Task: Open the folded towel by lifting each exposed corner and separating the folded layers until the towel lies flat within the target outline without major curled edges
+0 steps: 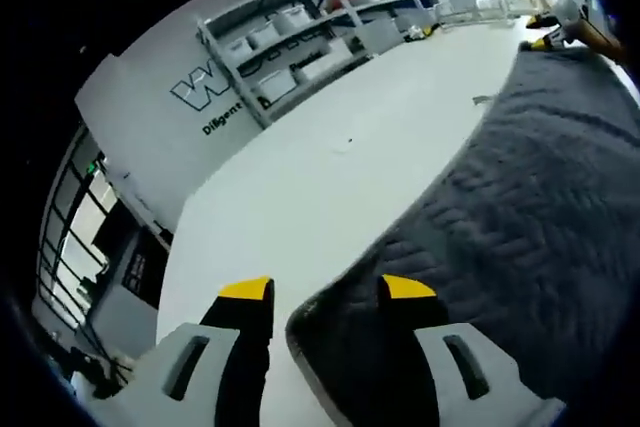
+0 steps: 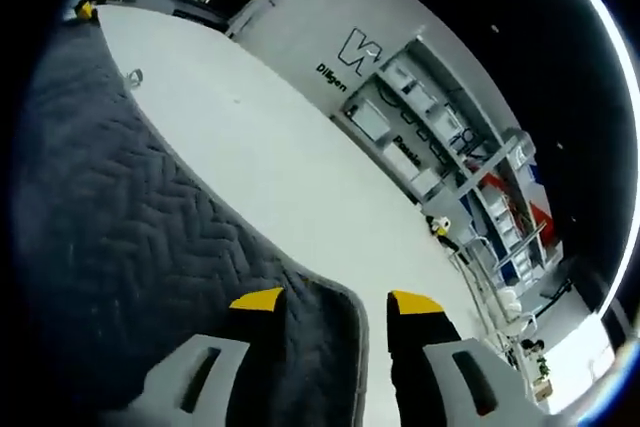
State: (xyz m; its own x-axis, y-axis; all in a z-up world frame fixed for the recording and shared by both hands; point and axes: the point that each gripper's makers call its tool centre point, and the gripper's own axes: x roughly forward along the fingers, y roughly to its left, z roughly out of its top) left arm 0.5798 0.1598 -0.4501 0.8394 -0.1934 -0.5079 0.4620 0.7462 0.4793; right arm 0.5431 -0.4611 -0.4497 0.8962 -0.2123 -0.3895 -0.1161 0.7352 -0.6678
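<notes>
Left tool (image 1: 327, 299) astride grey towel (image 1: 520, 217) corner

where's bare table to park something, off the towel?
White table is bare between the grey towel edge and the far shelving. Crowded at the towel corners, where the left gripper and right gripper straddle them.

**Both claws spread, low and level**

The left claw (image 1: 325, 295) reaches forward with its two yellow-tipped jaws held well apart, nothing pinched between the tips. The right claw (image 2: 335, 300) stands the same way, jaws parted wide. In the left gripper view, the right claw (image 1: 550, 35) shows small and far ahead, toward the upper right of the left claw.
</notes>
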